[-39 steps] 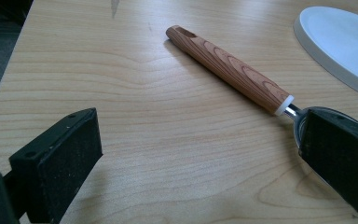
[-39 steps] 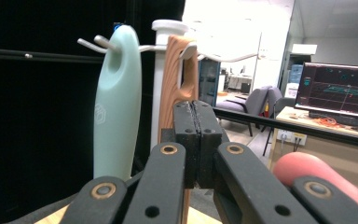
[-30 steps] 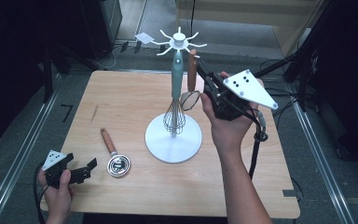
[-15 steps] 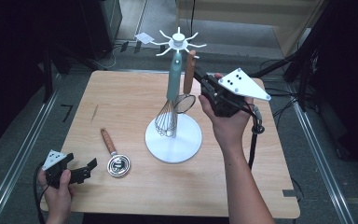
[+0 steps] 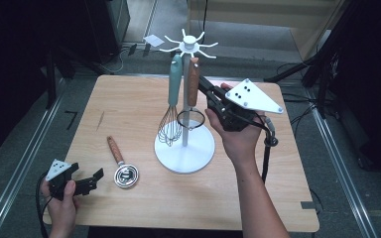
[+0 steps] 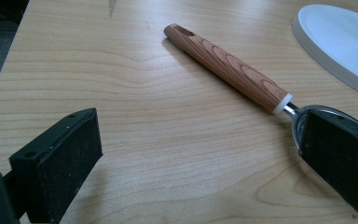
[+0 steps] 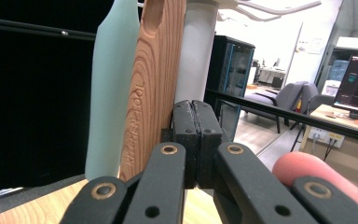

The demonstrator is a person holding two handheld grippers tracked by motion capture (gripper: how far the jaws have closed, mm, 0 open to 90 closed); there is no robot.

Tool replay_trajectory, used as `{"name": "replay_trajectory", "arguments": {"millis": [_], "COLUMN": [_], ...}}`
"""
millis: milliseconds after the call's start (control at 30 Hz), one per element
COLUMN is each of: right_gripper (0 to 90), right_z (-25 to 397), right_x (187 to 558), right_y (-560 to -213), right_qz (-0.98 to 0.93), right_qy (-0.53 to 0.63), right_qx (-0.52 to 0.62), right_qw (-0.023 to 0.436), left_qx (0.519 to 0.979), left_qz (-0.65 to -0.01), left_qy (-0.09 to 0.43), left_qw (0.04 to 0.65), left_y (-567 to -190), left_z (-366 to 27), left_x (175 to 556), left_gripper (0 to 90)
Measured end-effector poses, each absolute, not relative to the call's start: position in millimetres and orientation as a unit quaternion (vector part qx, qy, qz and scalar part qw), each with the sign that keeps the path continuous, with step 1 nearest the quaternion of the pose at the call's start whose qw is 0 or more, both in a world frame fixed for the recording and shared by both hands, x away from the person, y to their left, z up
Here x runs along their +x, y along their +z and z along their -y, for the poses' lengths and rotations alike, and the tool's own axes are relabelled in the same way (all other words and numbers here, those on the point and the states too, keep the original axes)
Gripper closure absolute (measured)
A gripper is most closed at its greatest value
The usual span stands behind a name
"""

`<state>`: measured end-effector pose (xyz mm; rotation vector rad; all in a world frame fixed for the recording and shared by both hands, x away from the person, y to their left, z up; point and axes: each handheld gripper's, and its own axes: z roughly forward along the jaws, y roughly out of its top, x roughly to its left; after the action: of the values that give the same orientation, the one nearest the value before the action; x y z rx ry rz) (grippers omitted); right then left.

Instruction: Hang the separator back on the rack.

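My right gripper (image 5: 213,94): jaws closed, empty, beside hung wood-handled strainer (image 5: 192,84). Left gripper (image 5: 92,181): jaws open; wood-handled spoon (image 5: 120,163) just ahead, near worktop (image 5: 129,104) front-left corner, handle pointing away.

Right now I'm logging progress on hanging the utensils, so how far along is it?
Done: the teal-handled whisk and the wood-handled ring utensil hang on the white stand. In hand: the right tool, jaws shut and empty, sits beside the ring utensil's handle. Left: the wood-handled strainer lies on the table before the open left tool.
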<state>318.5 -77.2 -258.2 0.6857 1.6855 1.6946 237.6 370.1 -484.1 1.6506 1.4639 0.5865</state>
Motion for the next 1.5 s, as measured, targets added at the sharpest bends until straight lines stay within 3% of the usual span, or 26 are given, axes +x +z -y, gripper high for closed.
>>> {"name": "replay_trajectory", "arguments": {"millis": [533, 1033, 1167, 1500], "right_gripper": [90.0, 89.6, 86.6, 70.2], "right_z": [71, 97, 105, 124], "right_x": [306, 303, 302, 299], "right_y": [-258, -272, -282, -309], "right_qz": [-0.636, -0.627, -0.627, -0.633], "right_qy": [0.648, 0.633, 0.625, 0.610], "right_qx": [0.268, 0.306, 0.324, 0.354], "right_qw": [0.323, 0.336, 0.333, 0.320], "left_qx": [0.655, 0.653, 0.652, 0.656], "left_qz": [-0.585, -0.583, -0.585, -0.582], "left_qy": [0.238, 0.242, 0.253, 0.261], "left_qw": [0.416, 0.418, 0.412, 0.404], "left_y": [-484, -484, -484, -483], "left_z": [-370, -370, -368, -367], "left_x": [237, 236, 236, 235], "left_gripper": [0.0, 0.7, 13.4, 14.0]}}
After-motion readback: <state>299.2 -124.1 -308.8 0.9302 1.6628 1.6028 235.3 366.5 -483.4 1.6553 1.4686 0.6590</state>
